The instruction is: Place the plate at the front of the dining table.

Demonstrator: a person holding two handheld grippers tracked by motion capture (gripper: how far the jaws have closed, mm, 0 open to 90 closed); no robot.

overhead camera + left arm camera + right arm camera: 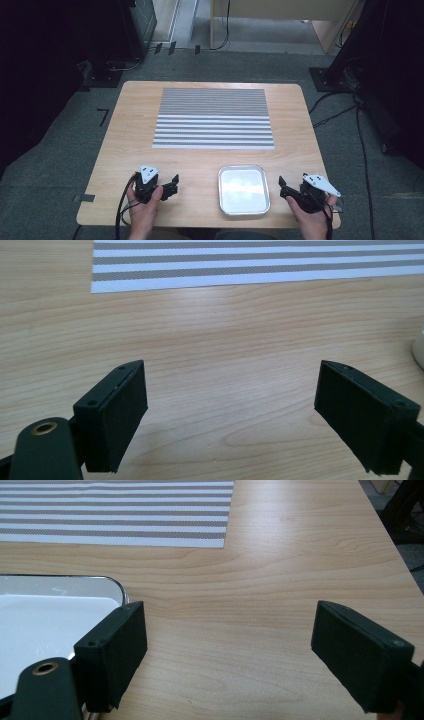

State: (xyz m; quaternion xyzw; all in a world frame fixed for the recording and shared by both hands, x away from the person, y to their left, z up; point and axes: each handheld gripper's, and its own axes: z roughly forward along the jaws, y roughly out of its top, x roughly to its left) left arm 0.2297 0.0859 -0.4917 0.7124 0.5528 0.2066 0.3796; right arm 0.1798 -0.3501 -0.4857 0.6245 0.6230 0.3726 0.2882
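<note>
Both grippers just sit low on the table [125,125]. The left gripper [172,184] has its jaws spread wide, nothing in them. The right gripper [281,186] is the same. The metal tray [243,209] lies between them, at about 6 o'clock from the striped mat [214,118].

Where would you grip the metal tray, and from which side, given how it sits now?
Grip the tray by its raised rim on the right edge, coming in with the right gripper, which is open and lies just beside it. The tray lies flat on the table, shallow and empty, so the thin lip is probably the one part the jaws can close on.
</note>
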